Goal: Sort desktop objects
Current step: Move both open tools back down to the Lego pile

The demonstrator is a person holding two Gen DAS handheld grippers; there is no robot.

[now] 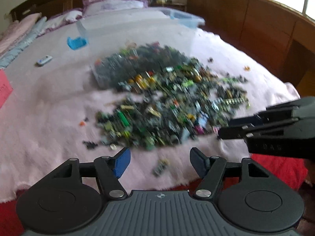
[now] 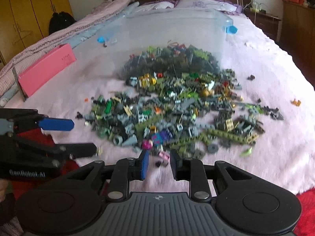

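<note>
A big pile of small toy bricks [image 1: 163,98], mostly green, grey and black, lies on a pale pink blanket [image 1: 49,118]; it also shows in the right wrist view [image 2: 173,106]. A clear plastic tub [image 2: 167,31] lies tipped on its side behind the pile, with bricks spilling from it. My left gripper [image 1: 159,162] is open and empty, just short of the pile's near edge, with a stray brick [image 1: 161,167] between its fingers. My right gripper [image 2: 159,164] is part open above small pink and black bricks [image 2: 162,157] at the pile's near edge, holding nothing. Each gripper shows in the other's view.
A pink box [image 2: 46,70] lies left of the pile. A blue lid clip [image 1: 76,42] and a white remote [image 1: 44,60] lie on the blanket further back. Loose bricks [image 2: 296,102] are scattered to the right. Pillows, a headboard and wooden cabinets surround the bed. Red fabric [image 1: 279,167] edges the blanket.
</note>
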